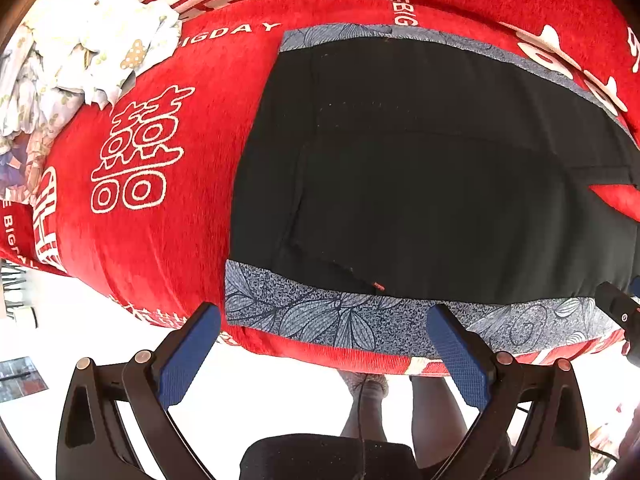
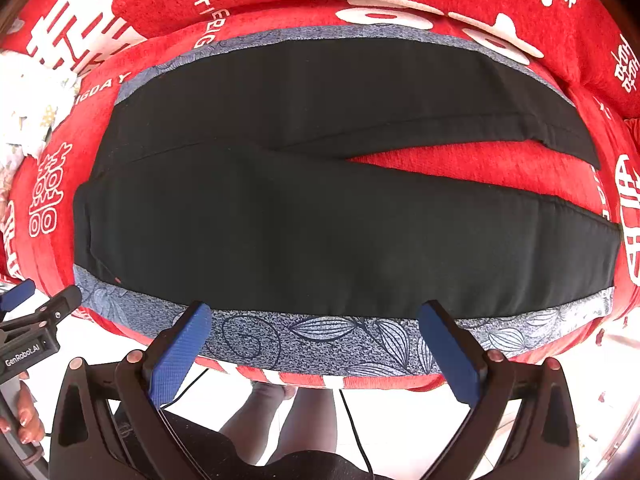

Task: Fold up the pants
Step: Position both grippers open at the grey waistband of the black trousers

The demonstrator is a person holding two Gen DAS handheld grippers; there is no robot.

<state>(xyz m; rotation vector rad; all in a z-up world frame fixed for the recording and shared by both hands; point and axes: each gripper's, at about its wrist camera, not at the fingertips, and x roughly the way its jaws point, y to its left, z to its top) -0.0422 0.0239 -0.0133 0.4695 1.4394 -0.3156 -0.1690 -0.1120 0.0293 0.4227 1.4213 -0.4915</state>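
Black pants (image 2: 312, 216) lie flat on a blue patterned cloth (image 2: 320, 344) over the red cover (image 2: 420, 164), waist left, legs splayed right with a red gap between them. My left gripper (image 1: 324, 346) and right gripper (image 2: 316, 344) both hang wide and empty at the near edge, touching nothing. I judge the first fold isn't started: I'd pinch only the near leg's edge, waist and hem ends together, leave the cloth, and carry it far over the other leg. Black fabric hides seams; the left view cuts off the hems.
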